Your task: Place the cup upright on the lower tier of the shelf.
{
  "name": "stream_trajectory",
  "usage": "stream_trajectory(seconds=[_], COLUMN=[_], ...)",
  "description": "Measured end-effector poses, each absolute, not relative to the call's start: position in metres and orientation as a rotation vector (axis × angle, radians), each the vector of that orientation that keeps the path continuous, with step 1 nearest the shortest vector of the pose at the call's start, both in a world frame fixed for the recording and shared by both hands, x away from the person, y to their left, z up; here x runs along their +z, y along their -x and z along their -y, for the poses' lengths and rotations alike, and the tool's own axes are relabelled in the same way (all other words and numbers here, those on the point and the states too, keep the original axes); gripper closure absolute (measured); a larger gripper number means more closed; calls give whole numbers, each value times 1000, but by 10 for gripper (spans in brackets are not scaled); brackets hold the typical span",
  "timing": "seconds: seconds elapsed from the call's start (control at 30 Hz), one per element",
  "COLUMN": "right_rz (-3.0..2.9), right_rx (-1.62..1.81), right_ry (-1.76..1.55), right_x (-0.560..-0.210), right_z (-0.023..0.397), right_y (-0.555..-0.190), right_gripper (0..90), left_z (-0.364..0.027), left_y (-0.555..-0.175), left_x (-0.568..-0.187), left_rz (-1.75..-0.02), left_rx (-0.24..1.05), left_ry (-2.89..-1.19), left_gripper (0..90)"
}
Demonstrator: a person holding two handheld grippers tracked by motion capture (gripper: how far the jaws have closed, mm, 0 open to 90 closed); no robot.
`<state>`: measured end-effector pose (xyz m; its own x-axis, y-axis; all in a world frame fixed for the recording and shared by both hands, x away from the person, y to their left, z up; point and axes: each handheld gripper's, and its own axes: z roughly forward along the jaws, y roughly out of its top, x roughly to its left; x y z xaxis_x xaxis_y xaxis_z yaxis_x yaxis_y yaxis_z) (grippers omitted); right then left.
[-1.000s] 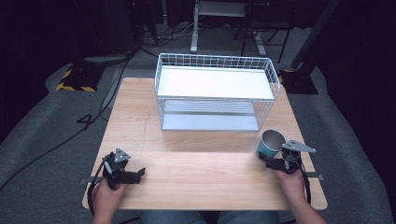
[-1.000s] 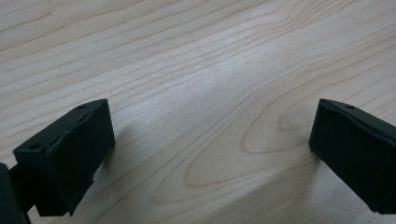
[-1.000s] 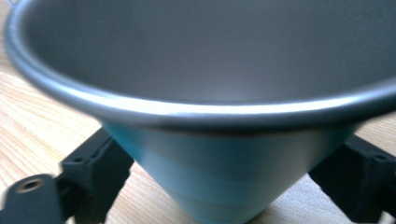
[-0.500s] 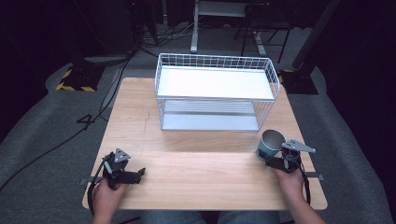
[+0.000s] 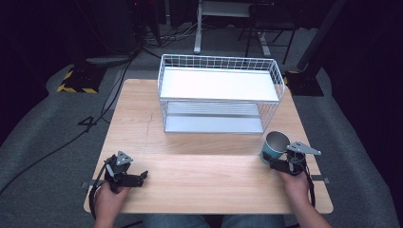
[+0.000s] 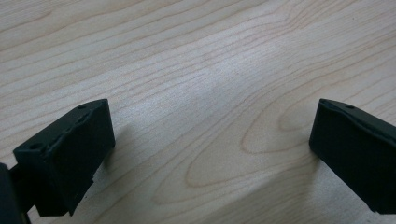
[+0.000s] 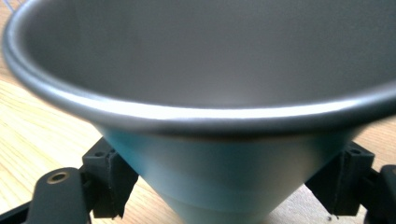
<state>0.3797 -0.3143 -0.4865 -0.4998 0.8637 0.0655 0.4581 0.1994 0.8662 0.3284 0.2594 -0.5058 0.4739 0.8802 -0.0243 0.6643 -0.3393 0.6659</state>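
Near the table's [image 5: 199,185] right edge, right gripper [image 5: 278,164] clamps a teal metal cup [image 5: 274,146] by its lower body. Left gripper [image 5: 138,176] spread wide, empty, near front-left corner. Wire basket [image 5: 221,95] toward far edge.

— What did I have in hand there?

— A teal cup [image 5: 275,147] with a grey metal inside, standing upright and mouth up on the table. It sat between the jaws of my right gripper [image 5: 274,163], one jaw pressed to each side of its lower wall.

— And up close?

— From the right gripper view its rolled rim [image 7: 187,112] loomed just above the jaws.
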Motion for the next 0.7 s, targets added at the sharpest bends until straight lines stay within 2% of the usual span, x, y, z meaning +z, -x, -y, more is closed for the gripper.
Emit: stream_trajectory(seconds=[0.7], right_rz=[-2107], right_rx=[1310], right_ry=[-1137], right_x=[-463], right_z=[263], right_y=[-400], right_gripper=[211], left_z=[-260], left_y=[-328], left_x=[-506], left_rz=[-1273], left_rx=[459], left_ry=[-2115], left_gripper=[6])
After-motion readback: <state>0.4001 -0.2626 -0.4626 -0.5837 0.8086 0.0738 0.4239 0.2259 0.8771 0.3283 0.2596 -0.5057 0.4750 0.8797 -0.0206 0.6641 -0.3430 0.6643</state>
